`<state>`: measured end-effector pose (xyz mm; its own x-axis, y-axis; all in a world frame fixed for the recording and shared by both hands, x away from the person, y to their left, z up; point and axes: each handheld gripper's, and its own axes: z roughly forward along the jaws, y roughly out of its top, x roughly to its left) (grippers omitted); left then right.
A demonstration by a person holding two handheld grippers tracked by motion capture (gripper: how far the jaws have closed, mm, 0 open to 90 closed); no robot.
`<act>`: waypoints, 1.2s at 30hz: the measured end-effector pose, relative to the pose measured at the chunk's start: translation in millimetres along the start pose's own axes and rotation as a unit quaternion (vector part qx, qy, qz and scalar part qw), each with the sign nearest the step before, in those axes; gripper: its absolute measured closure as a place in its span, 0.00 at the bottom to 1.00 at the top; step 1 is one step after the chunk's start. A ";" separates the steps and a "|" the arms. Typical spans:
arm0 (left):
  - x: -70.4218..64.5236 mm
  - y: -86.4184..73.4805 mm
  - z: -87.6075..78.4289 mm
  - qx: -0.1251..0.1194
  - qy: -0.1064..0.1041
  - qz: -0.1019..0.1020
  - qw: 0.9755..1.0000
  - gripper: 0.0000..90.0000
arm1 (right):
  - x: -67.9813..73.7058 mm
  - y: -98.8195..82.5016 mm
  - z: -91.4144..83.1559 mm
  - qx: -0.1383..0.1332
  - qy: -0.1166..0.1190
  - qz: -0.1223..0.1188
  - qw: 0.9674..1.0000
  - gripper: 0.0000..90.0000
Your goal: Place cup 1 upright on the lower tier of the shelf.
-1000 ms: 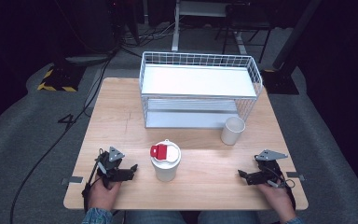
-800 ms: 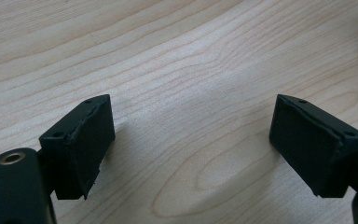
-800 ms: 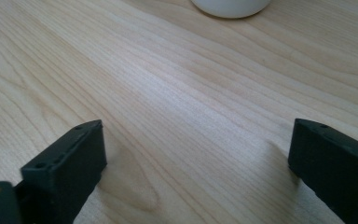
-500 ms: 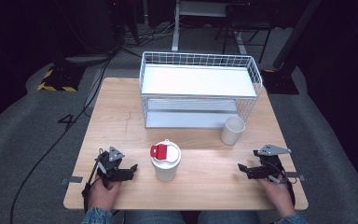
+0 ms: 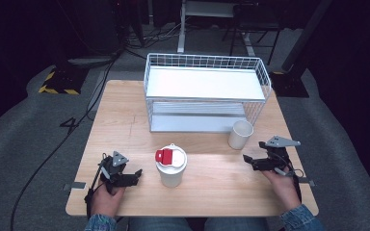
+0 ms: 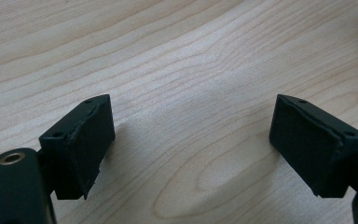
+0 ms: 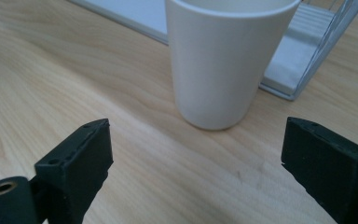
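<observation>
Wood table (image 5: 125,120), dark room. High view: white wire rack (image 5: 204,91) at the back, cup (image 5: 240,134) just off its front right corner, lidded tumbler (image 5: 171,166) front centre. Left gripper (image 5: 134,175) beside the tumbler, right gripper (image 5: 248,160) near the cup.
Left gripper view: jaws wide apart over bare table (image 6: 182,70), gripping nothing.
Right gripper view: jaws spread, empty; cup (image 7: 223,60) upright ahead between them, rack (image 7: 307,42) behind it.
</observation>
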<state>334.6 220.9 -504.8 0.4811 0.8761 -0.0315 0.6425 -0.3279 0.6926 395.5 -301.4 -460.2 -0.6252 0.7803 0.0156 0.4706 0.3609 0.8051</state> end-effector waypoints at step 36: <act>-0.1 0.0 0.1 0.000 0.000 -0.001 1.000 0.16 | -19.6 7.5 68.3 -0.042 0.013 0.048 0.998 0.17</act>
<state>334.6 220.7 -504.9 0.4788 0.8773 -0.0329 0.6434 -0.3252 0.6931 453.9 -279.1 -494.9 -0.5961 0.7955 0.1090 0.4762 0.2410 0.8457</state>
